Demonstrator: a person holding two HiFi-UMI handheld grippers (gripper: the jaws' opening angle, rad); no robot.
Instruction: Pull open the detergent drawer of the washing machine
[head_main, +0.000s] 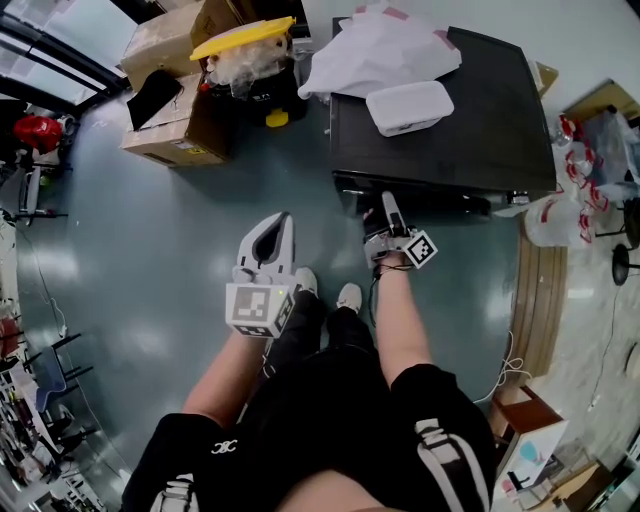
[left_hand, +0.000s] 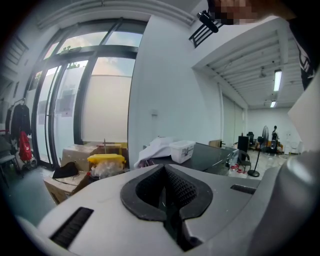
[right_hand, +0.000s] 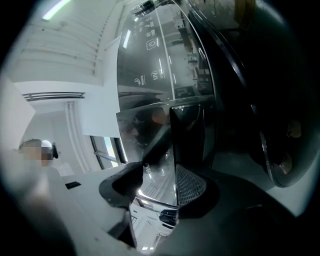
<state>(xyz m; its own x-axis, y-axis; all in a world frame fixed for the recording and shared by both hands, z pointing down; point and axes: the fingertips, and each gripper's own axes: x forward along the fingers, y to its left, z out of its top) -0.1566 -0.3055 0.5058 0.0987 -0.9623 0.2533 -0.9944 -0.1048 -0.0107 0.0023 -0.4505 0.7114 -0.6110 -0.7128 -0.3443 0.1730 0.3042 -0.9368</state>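
I stand right in front of the dark washing machine (head_main: 480, 130) and look down at it. My right gripper (right_hand: 157, 184) reaches up to the top front of the machine, because that is where the detergent drawer (right_hand: 187, 132) sits. Its tongs are wide apart, and the shiny front of the drawer is between them. One pad is right beside the dark edge of the drawer. The other pad does not look like it is pressing. So I think I do not have a real hold yet. The gripper tips up a little so the tongs can get around that edge.

My left gripper (left_hand: 166, 189) is out in front of my leg, well away from the machine. Its tongs are together with nothing in them. It has no job here, so it is out of the way.

A white cloth (head_main: 385, 50) and a white box (head_main: 410, 105) lie on top of the machine. I think the drawer is not pulled out yet. Next I need to squeeze its front and pull straight back toward me
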